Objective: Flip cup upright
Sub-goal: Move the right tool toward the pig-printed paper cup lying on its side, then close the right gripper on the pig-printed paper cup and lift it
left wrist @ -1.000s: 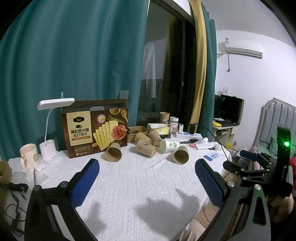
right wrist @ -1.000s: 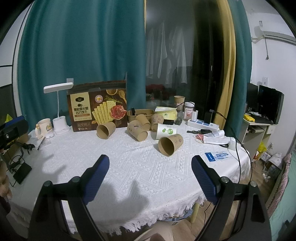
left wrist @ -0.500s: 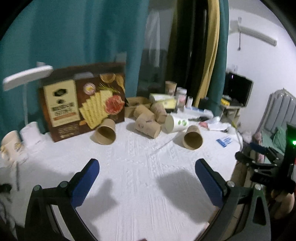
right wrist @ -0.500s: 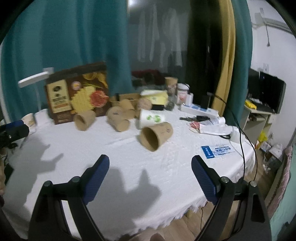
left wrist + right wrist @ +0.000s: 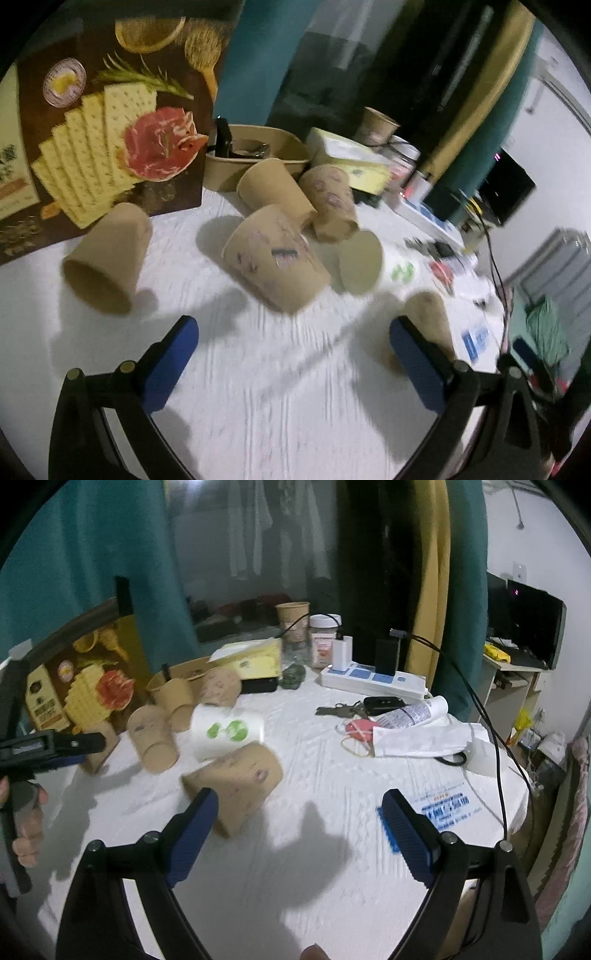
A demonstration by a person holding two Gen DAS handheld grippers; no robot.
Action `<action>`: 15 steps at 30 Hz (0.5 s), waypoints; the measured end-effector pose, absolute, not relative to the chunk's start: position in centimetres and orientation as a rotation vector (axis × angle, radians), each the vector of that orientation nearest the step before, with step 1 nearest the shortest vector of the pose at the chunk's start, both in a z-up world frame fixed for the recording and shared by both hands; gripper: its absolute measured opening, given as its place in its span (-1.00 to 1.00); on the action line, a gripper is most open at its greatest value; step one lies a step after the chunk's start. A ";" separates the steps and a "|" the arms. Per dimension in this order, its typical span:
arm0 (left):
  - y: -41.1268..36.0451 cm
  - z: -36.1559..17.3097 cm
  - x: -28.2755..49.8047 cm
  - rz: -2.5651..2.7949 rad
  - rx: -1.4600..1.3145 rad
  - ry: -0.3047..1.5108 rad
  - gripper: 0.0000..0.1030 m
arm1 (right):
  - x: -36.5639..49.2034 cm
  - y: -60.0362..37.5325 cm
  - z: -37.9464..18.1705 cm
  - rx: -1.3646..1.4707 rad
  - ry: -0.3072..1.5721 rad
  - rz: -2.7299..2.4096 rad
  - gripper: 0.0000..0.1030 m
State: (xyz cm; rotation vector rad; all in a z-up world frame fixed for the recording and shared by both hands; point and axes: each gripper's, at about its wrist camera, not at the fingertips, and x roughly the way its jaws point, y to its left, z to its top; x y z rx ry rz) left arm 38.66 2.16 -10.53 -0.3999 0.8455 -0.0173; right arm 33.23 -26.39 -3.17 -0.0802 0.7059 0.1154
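Left wrist view: left tongs (image 5: 293,358) gape wide over the table (image 5: 280,406), nothing in them. Cups lie tipped ahead, the big printed cup (image 5: 275,264) nearest.

Right wrist view: right tongs (image 5: 297,829) are spread too, empty, with a brown cup (image 5: 236,781) on its side just past the left pad. Looks like the approach step; next they'd need to straddle it, pinch, then rotate it mouth-up.

Left gripper (image 5: 293,363): fingers spread wide, nothing between them.
Right gripper (image 5: 299,834): fingers spread wide, nothing held.
Left hand (image 5: 26,821): wrapped around its gripper's handle.
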 end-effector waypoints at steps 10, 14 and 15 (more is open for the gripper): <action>3.2 -14.6 45.7 0.023 -0.527 0.915 0.77 | 34.5 -27.7 -4.3 -0.040 0.729 0.110 0.73; 3.2 -15.8 46.5 -0.004 -0.558 0.947 0.50 | 34.0 -28.2 -4.5 -0.026 0.736 0.098 0.73; 3.2 -15.8 46.4 -0.009 -0.558 0.945 0.46 | 33.8 -28.3 -4.5 -0.022 0.738 0.096 0.73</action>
